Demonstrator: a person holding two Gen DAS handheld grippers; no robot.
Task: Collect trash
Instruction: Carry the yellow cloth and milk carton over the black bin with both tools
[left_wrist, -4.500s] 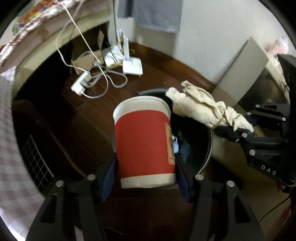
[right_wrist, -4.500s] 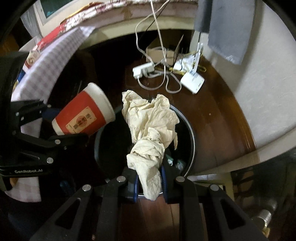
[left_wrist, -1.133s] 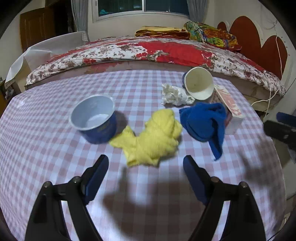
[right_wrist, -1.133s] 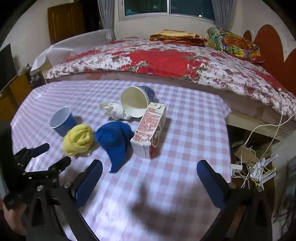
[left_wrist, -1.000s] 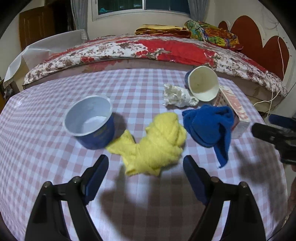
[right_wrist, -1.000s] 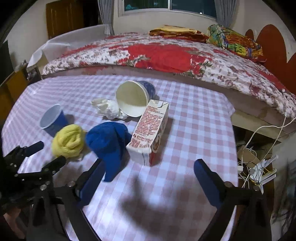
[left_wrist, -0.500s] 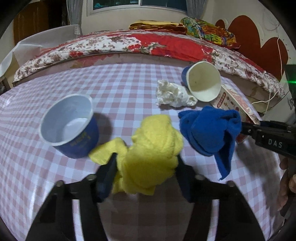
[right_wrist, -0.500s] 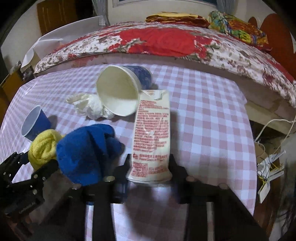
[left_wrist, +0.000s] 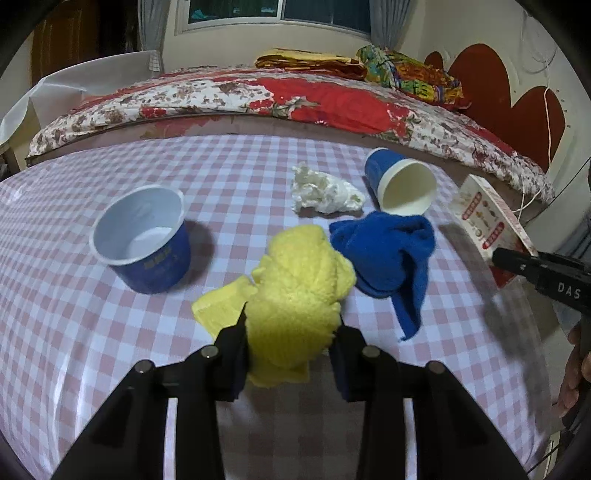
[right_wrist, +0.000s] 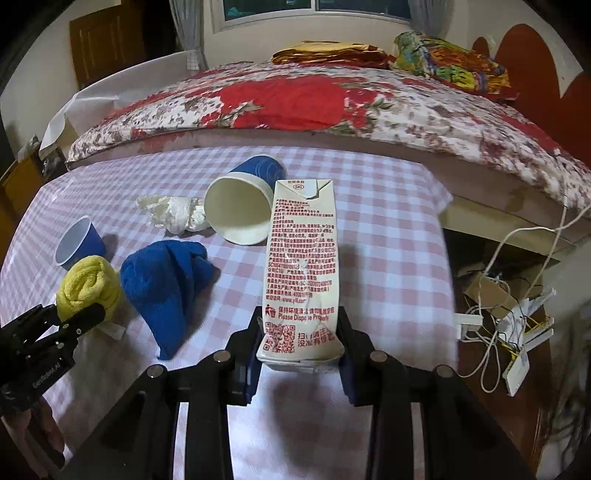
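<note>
My right gripper (right_wrist: 298, 343) is clamping the carton (right_wrist: 301, 273) by its bottom end, apparently lifting it off the table (right_wrist: 388, 236). My left gripper (left_wrist: 291, 332), jaws just closing, is squeezing the yellow cloth (left_wrist: 295, 291) beside the blue cloth (left_wrist: 388, 254).

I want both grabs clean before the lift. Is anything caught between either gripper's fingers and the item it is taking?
Nothing visible. The left gripper has just closed directly on the crumpled yellow cloth, and the right gripper pinches the white milk carton with red print at its near end. The blue cloth lies apart from both.
</note>
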